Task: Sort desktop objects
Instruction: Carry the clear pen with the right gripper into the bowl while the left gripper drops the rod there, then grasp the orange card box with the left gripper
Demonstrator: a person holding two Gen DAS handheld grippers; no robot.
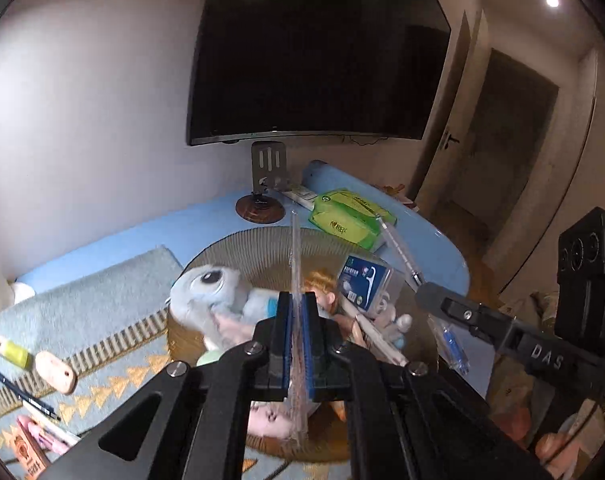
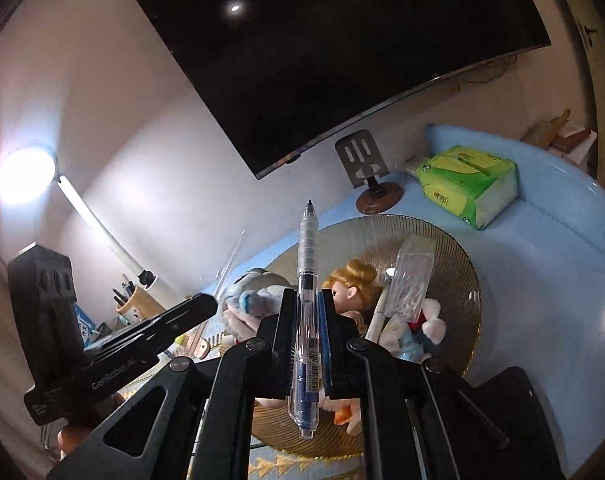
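Observation:
My left gripper (image 1: 298, 300) is shut on a clear plastic ruler (image 1: 295, 248) that sticks up edge-on between its blue pads. It hangs over a round gold wire basket (image 1: 254, 236) holding a blue plush toy (image 1: 214, 292), a doll (image 1: 322, 284), a floss-pick box (image 1: 364, 284) and other small toys. My right gripper (image 2: 307, 296) is shut on a clear pen with blue ink (image 2: 308, 240), tip pointing up, above the same basket (image 2: 454, 248). Each gripper shows in the other's view: the right gripper (image 1: 426, 296) at the right, the left gripper (image 2: 206, 304) at the left.
A green tissue pack (image 1: 350, 216) and a phone stand (image 1: 267, 176) stand behind the basket on the blue table, under a wall TV (image 1: 318, 52). Pens and a wooden piece (image 1: 54, 372) lie on a grey mat at left. A lit desk lamp (image 2: 26, 176) and pen cup (image 2: 136, 304) stand far left.

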